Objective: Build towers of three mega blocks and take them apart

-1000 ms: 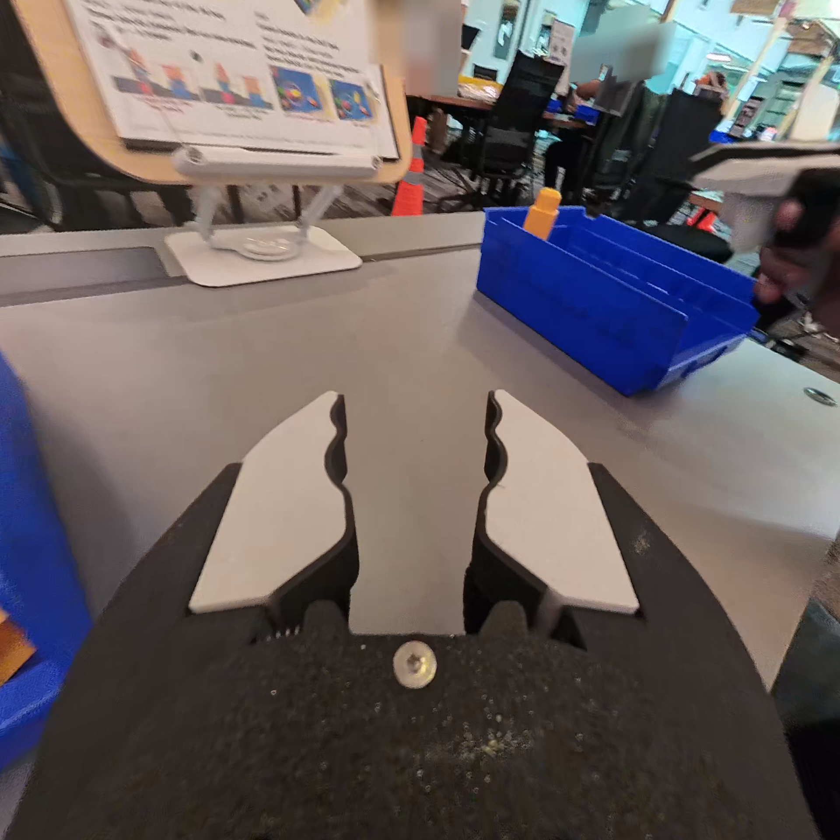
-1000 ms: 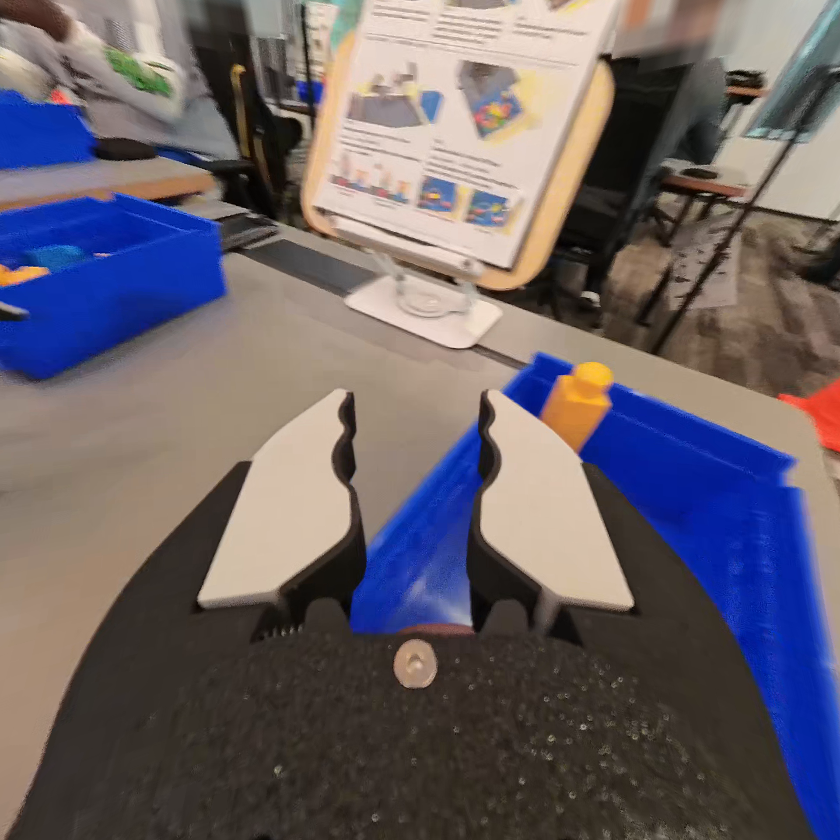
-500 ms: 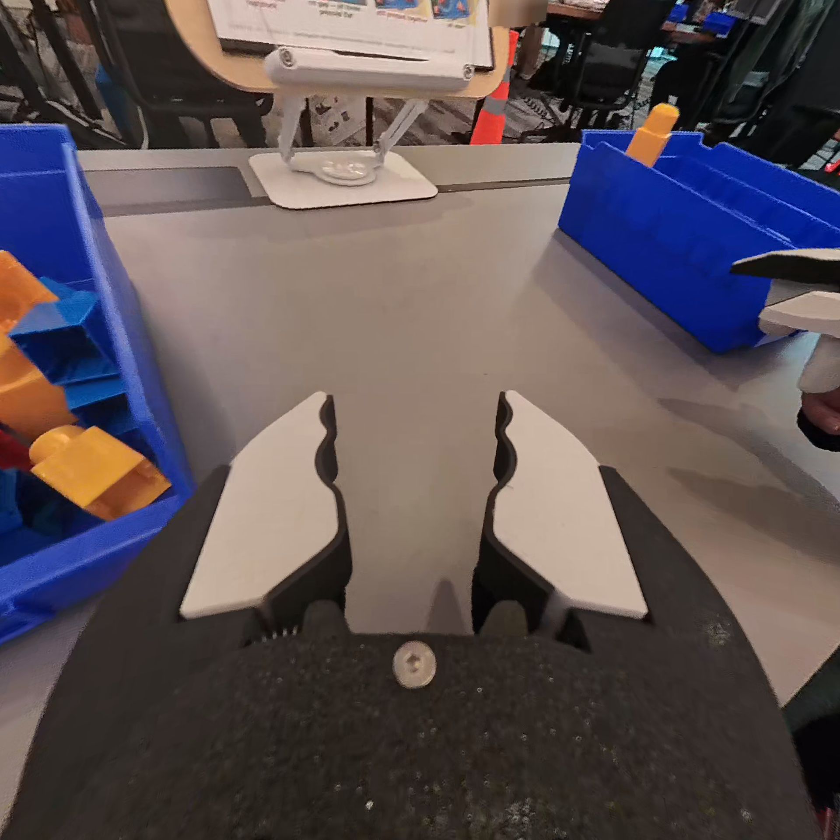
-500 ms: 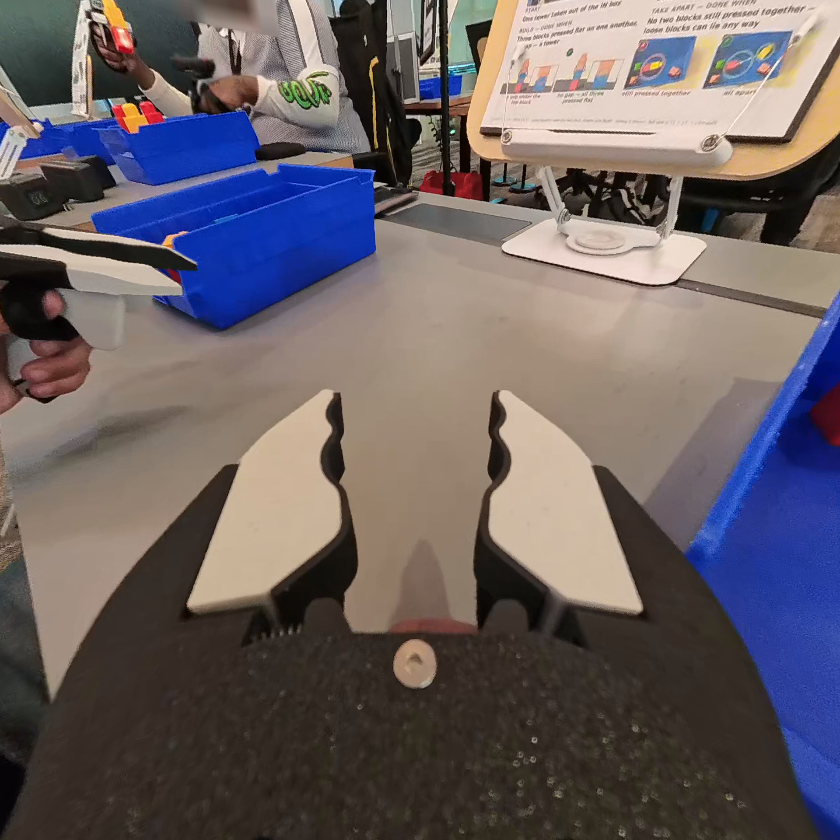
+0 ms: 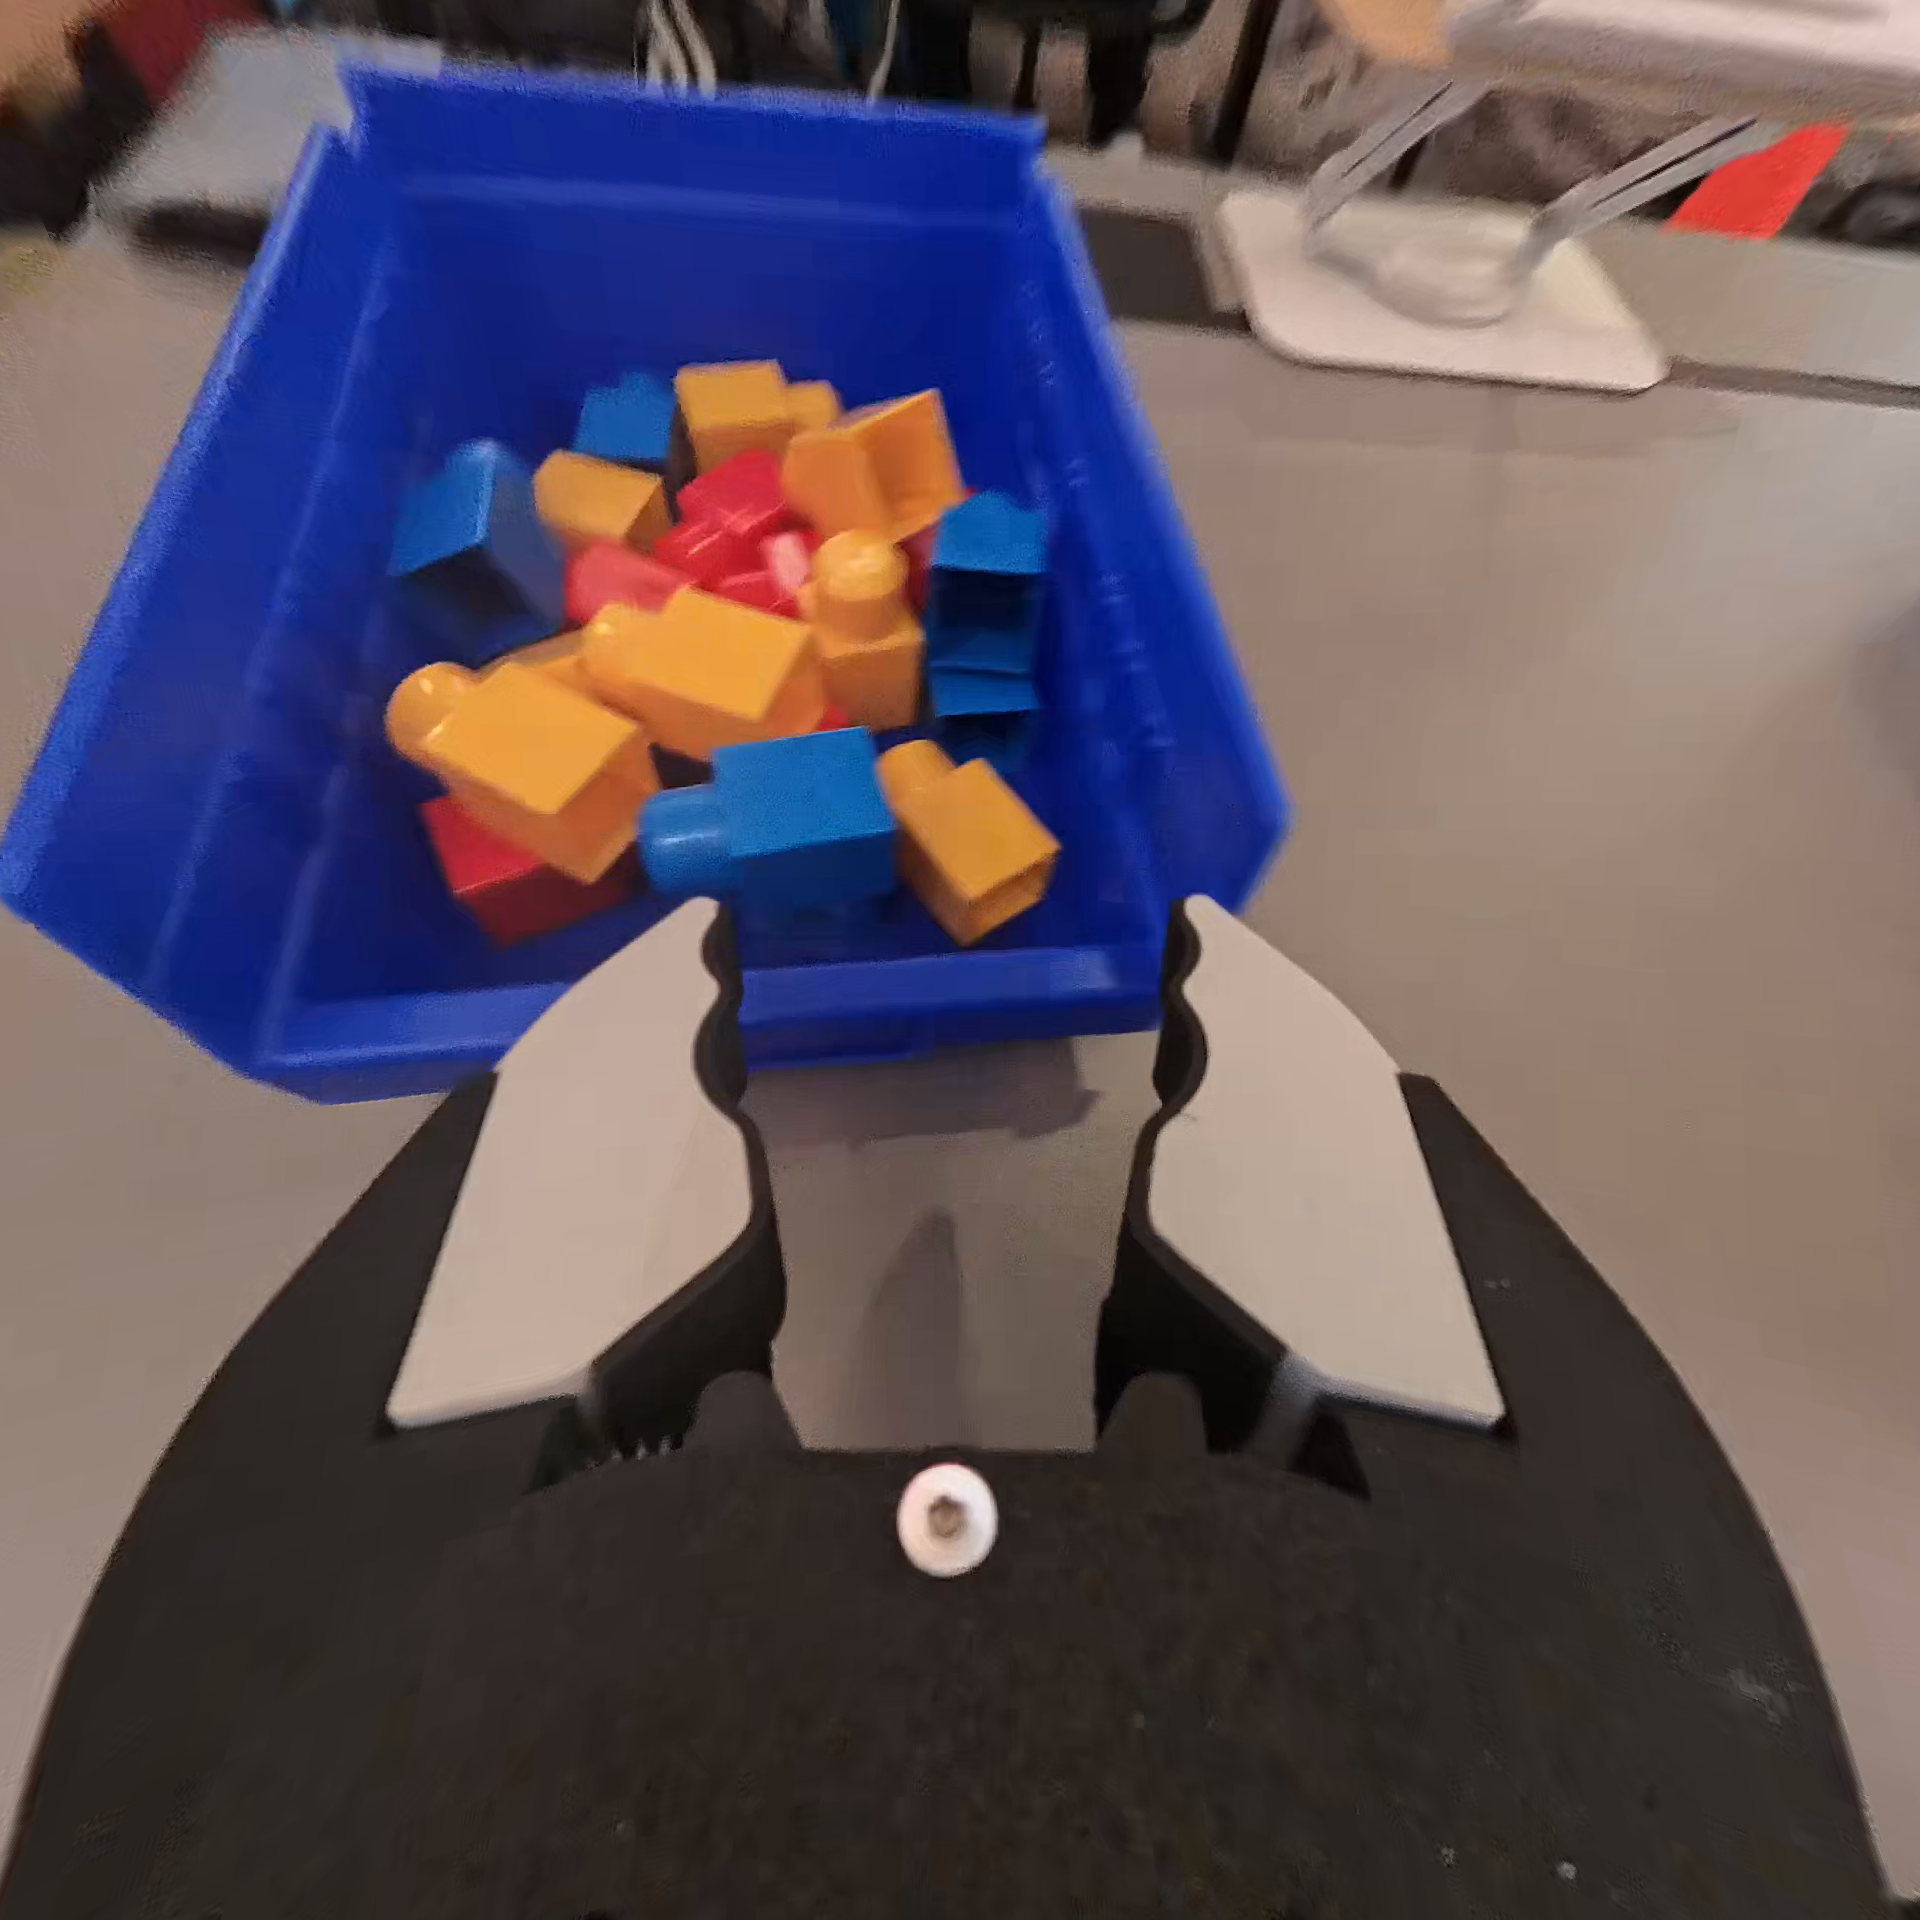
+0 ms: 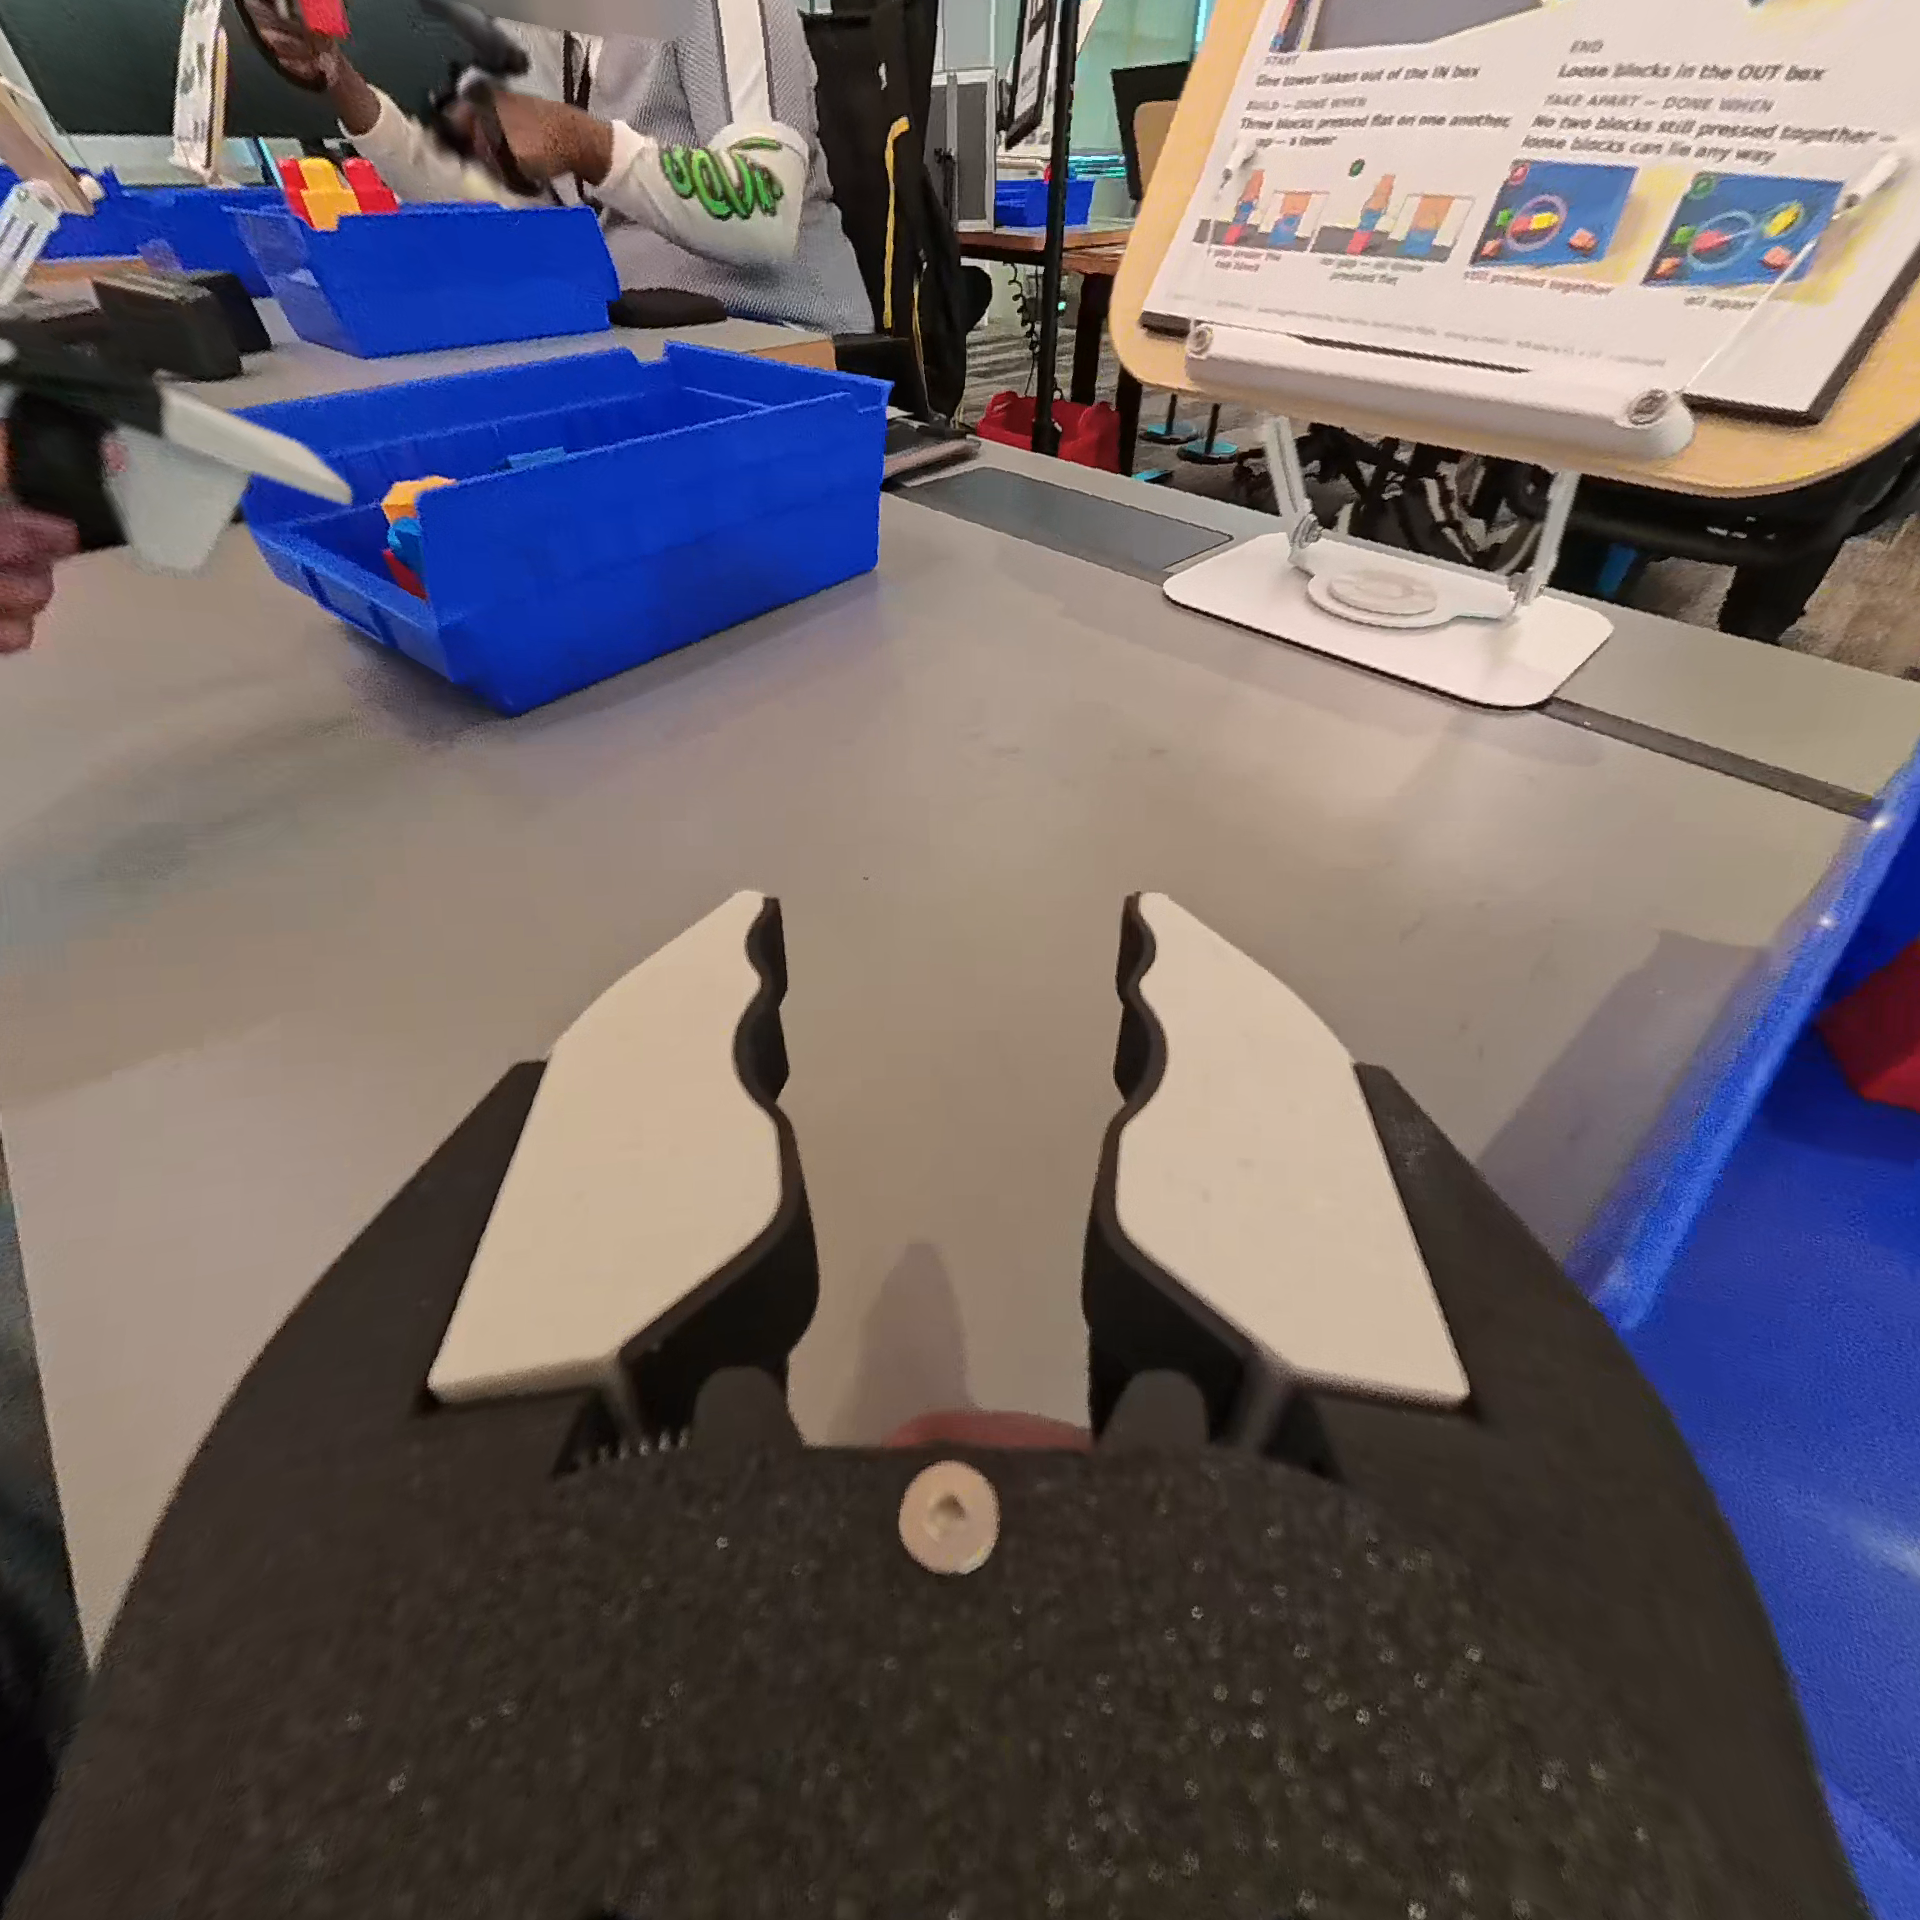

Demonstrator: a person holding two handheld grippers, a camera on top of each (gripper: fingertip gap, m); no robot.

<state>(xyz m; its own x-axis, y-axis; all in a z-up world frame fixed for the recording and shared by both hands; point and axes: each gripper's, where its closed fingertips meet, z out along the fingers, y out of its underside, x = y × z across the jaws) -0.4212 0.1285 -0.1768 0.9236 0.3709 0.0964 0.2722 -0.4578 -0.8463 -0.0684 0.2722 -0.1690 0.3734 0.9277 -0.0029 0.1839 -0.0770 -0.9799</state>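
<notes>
1. The mega blocks, yellow, blue and red, lie in a loose heap inside a blue bin on the grey worktop.
2. A second blue bin at the right edge of the right wrist view holds a red block.
3. The left hand-held gripper hangs just before the first bin's near wall, jaws spread, grasping nothing.
4. The right hand-held gripper is likewise spread and empty above bare worktop.
</notes>
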